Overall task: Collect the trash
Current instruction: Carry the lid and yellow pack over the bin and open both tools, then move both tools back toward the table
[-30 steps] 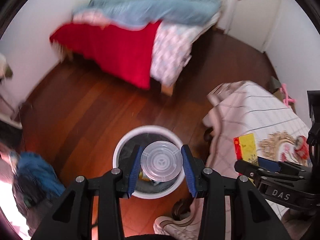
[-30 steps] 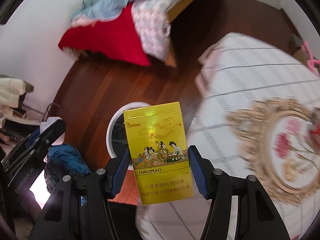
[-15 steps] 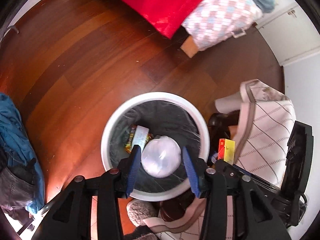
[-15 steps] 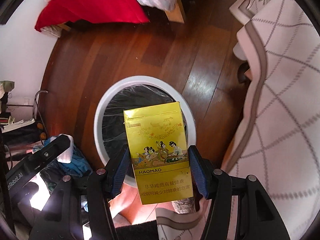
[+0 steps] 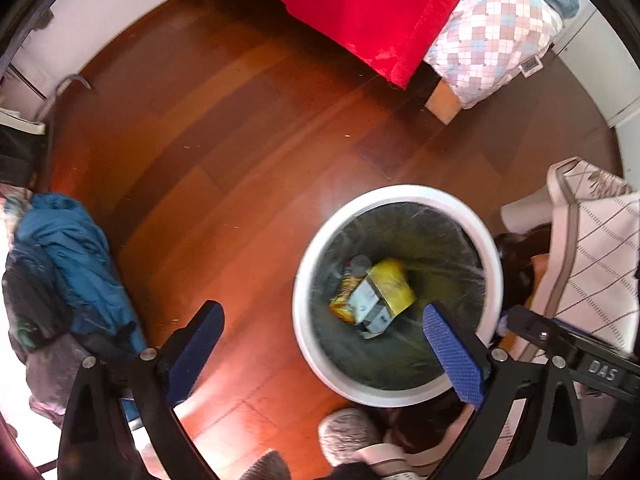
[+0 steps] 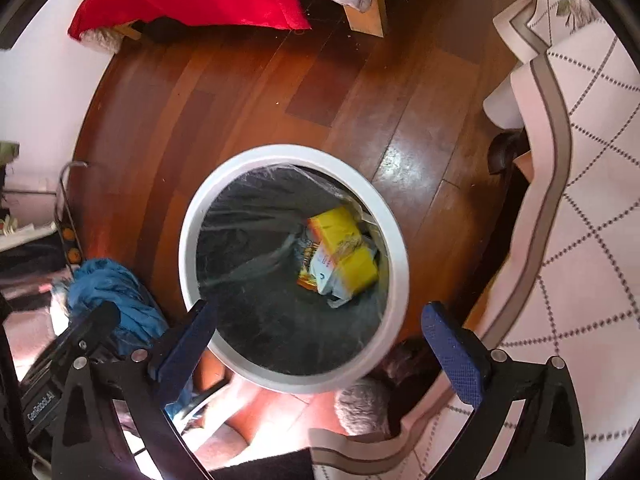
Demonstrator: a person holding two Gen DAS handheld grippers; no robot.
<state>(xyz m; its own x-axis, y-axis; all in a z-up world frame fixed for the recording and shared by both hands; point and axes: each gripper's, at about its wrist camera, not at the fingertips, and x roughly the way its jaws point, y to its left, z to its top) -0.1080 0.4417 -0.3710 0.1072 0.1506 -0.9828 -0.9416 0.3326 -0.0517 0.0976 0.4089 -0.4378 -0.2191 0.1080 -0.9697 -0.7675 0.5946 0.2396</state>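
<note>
Both tools, left [image 5: 322, 326] and right [image 6: 316, 324], had just opened, empty; the yellow pack [image 6: 346, 246] lay blurred in the bin [image 6: 192, 240], the clear lid hard to make out.

Both grippers point steeply down toward the floor. The left gripper [image 5: 322, 332] has just sprung its jaws wide, blue pads [image 5: 454, 354] well apart with nothing pinched between them. The right gripper [image 6: 318, 336] has likewise just opened fully, its blue pads [image 6: 452, 354] splayed and gripping nothing.
</note>
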